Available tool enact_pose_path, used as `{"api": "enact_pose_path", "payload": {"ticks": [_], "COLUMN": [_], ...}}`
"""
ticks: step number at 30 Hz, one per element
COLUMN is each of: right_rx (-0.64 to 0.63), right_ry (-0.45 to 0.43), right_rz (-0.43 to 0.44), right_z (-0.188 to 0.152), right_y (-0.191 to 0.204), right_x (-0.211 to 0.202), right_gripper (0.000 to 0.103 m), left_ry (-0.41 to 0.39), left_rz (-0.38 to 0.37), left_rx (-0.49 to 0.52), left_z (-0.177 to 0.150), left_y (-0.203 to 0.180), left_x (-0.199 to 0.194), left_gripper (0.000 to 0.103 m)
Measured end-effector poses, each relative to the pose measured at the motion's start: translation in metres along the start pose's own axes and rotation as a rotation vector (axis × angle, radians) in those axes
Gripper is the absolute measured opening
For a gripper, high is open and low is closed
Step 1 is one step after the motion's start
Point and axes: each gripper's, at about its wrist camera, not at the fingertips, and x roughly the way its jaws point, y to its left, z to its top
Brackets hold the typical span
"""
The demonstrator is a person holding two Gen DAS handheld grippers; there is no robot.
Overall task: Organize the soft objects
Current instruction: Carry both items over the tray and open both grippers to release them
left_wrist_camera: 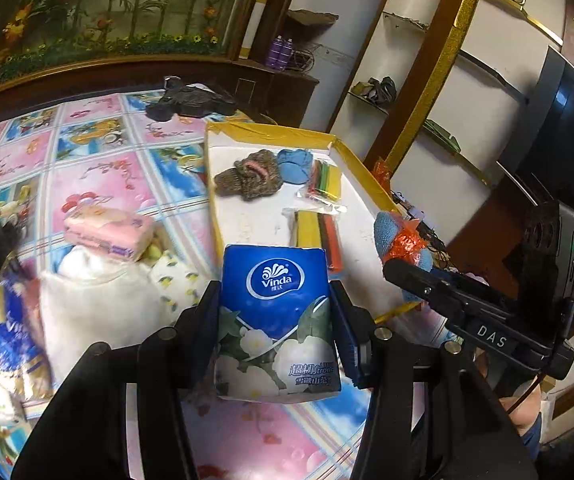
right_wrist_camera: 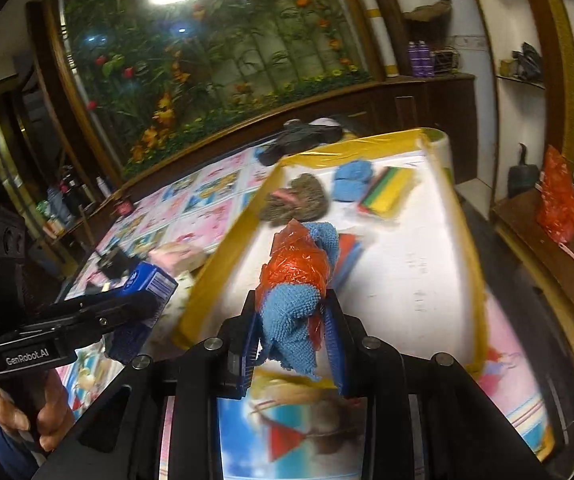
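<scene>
Fingers of the left gripper (left_wrist_camera: 275,320) pinch a blue tissue pack (left_wrist_camera: 277,320); right gripper (right_wrist_camera: 293,320) fingers pinch a blue cloth (right_wrist_camera: 291,312), tray (right_wrist_camera: 407,272) just ahead.

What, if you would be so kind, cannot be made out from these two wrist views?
- Left wrist view: the heap left of the blue tissue pack is blurred; its packs cannot be told apart.
- Left wrist view: the tissue pack hides the near end of the white tray.
- Right wrist view: motion blur smears the tray's brown knitted item.
- Right wrist view: the orange plastic covers the blue cloth's middle.
</scene>
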Motion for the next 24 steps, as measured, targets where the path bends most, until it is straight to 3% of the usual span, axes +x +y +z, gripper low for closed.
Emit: {"api": "enact_pose_path", "payload": {"ticks": [5,14,24], "right_rx": [0.022,0.021,-0.033], "right_ry": [0.028,0.067,0.101], "right_rz": [-0.057,-0.118,-0.19], "right_z": [0.008,0.023,0.031], "right_y": [-0.007,-0.009,0.005], "right_x": [0.006,0.018,0.041], "right_gripper": [0.03,0.03,0.032], "left_ry": [0.045,0.112,0.046], "left_rz": [0.037,0.068,0.087], "left_rx": [0.047,-0.022,0.092], "left_z": [0.017,0.024,0.013], "left_y": [-0.02,-0.003,-0.018], "left_x": [0.042,0.087,0.086], "left_gripper": [0.05,0.05,0.051]}}
